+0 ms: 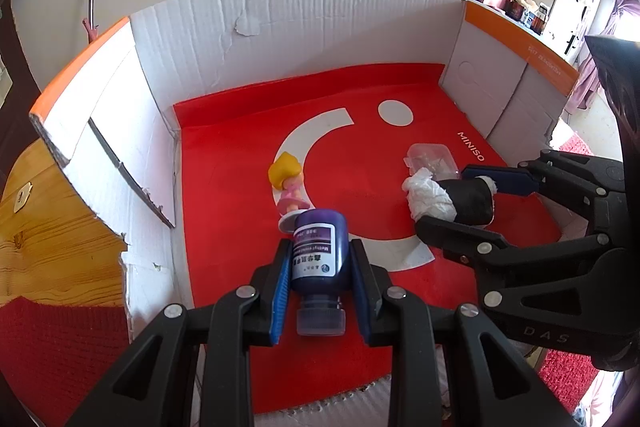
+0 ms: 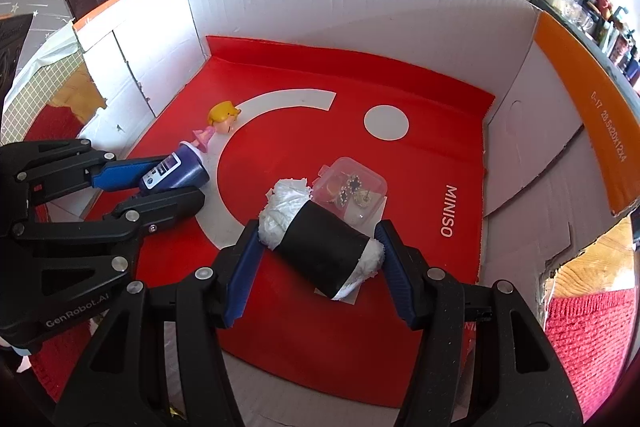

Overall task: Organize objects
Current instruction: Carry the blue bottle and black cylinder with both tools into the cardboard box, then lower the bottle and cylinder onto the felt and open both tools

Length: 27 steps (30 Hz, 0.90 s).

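We're over the box (image 1: 304,23), white cardboard walls, orange rim, floor covered by a red mat (image 1: 240,187) with a white arc and dot.

Our left gripper (image 1: 320,281) has its jaws narrow on the bottle (image 1: 319,259), blue pads pressed on both sides of the dark purple body. Bottle's long axis runs along the fingers: cap toward the wrist camera, base pointing away, base right at the doll's stand. In the right view it sits low over the mat's left part, tilted.

Our right gripper (image 2: 320,255) has jaws set wide around the roll (image 2: 320,247), a black-wrapped cylinder with white paper bulging from both ends. Left pad is at the upper white end, right pad at the lower end; firm grip or just contact, we can't tell. Roll lies across the jaws, axis diagonal, upper end toward far left.

Doll (image 1: 289,185), yellow hair, pink dress, lies on its side on the arc, head pointing away from the bottle.

Clear case (image 2: 351,189) with small trinkets sits just behind the roll, touching it.
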Tool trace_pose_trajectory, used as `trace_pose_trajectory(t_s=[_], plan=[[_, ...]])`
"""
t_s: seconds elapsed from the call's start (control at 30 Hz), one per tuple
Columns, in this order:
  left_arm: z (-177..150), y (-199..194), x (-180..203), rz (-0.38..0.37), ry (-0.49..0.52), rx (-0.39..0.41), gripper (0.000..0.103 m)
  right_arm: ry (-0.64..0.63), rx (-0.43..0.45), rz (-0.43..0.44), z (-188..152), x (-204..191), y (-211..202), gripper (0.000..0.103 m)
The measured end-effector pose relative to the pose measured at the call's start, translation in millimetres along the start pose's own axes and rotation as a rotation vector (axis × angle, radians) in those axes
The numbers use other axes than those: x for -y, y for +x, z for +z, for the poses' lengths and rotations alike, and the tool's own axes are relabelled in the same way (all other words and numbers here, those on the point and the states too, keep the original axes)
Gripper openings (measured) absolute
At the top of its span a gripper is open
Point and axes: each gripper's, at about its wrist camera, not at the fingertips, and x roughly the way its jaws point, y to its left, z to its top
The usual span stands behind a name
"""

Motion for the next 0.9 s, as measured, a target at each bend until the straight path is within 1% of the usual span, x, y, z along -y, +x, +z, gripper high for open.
trace_pose_trajectory(t_s=[0.9], plan=[[0.6, 1.5, -2.7, -0.007, -0.013, 0.001, 0.029, 0.027, 0.003, 0.036, -1.3, 5.9, -6.8, 0.058]])
